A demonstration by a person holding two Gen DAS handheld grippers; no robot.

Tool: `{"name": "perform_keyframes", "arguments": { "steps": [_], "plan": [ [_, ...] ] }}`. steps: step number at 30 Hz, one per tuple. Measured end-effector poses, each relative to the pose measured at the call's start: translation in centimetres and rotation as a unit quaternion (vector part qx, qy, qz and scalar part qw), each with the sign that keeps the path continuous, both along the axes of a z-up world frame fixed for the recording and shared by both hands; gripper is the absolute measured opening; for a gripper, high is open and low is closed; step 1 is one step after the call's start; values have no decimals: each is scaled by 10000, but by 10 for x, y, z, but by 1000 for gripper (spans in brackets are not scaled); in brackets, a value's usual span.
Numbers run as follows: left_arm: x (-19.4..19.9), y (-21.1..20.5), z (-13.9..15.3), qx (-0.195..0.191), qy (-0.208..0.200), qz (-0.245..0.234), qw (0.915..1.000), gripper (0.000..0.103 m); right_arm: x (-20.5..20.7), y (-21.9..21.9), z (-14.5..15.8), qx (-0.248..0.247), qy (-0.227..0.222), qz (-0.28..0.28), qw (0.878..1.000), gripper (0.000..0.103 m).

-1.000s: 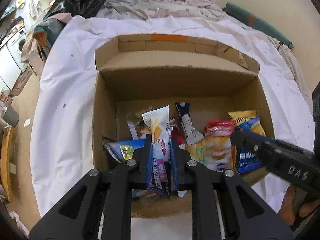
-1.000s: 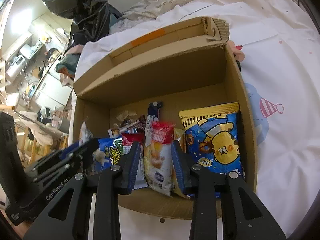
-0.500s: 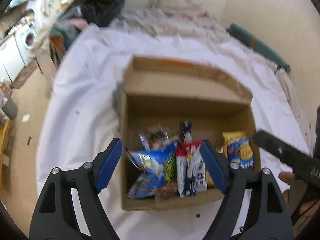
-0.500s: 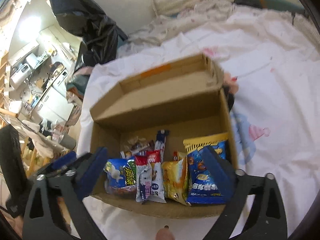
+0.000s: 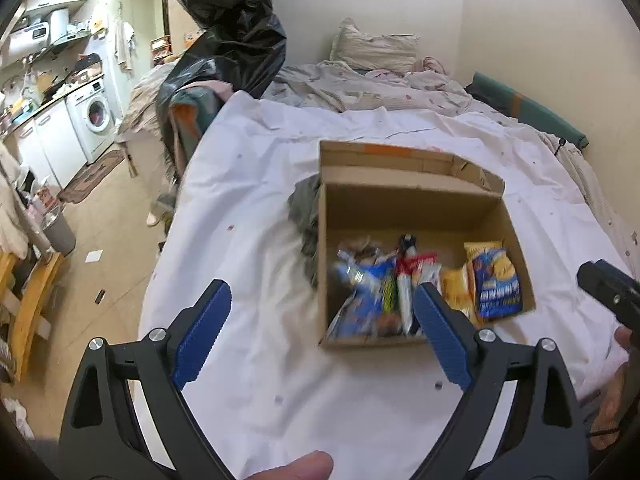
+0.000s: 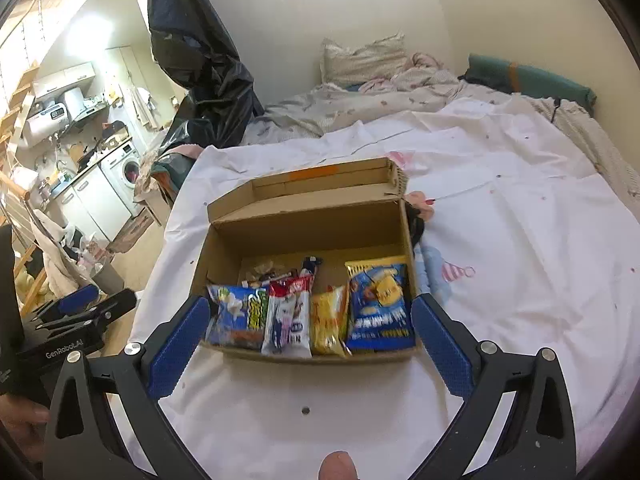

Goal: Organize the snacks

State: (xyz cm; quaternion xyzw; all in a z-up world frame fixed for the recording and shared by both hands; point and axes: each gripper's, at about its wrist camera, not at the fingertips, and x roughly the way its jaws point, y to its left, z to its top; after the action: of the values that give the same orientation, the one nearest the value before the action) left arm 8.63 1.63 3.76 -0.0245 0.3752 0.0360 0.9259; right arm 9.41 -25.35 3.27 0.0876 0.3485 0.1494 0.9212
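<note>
Your left gripper (image 5: 322,334) hangs over the white bedsheet (image 5: 256,216) just short of the box, blue pads spread and jaws opening, nothing between them. Your right gripper (image 6: 308,344) stands as wide as it goes, also empty, its pads framing the near wall of the box in its own view without touching it.

The open brown cardboard box (image 6: 304,228) sits on the sheet, rear flaps up, a strip of orange tape on the far flap. The snacks stand in a row against its near wall. From left in the right wrist view:
- blue-and-green crinkly bag (image 6: 238,314)
- white packet with a red top (image 6: 288,318)
- yellow packet (image 6: 328,322)
- blue-and-yellow cartoon bag (image 6: 378,304) at the right wall

Behind them lie a slim dark-topped stick packet (image 6: 311,266) and some small loose wrappers (image 6: 264,272); print too blurred to read.

In the left wrist view the same row is motion-blurred; the blue-and-yellow bag (image 5: 496,280) sits at the right end. A dark grey cloth (image 5: 304,208) is bunched against the box's left outer wall. A black plastic bag (image 5: 232,28) hangs behind the bed.
</note>
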Motion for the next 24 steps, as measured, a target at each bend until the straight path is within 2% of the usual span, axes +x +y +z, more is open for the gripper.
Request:
{"name": "perform_keyframes", "arguments": {
  "steps": [5, 8, 11, 13, 18, 24],
  "plan": [
    [-32, 4, -3, 16, -116, 51, 9999, 98, -26, 2, -3, -182, -145, -112, 9997, 103],
    [-47, 6, -1, -133, -436, 99, 9989, 99, -36, 8, -7, -401, -240, -194, 9987, 103],
    [-52, 1, -4, -67, -458, 56, 9989, 99, -43, 11, -7, -560, -411, -336, 9970, 103],
    [-54, -3, -6, 43, -498, 39, 9987, 99, -43, 10, -10, -508, -376, -350, 9974, 103],
    [-54, -6, -2, -43, -755, -9, 9971, 103, -36, 12, -17, -584, -247, -369, 9973, 103],
    [-42, -6, -14, -250, -340, 14, 9991, 103, -32, 13, -25, -610, -101, -400, 9973, 103]
  ]
}}
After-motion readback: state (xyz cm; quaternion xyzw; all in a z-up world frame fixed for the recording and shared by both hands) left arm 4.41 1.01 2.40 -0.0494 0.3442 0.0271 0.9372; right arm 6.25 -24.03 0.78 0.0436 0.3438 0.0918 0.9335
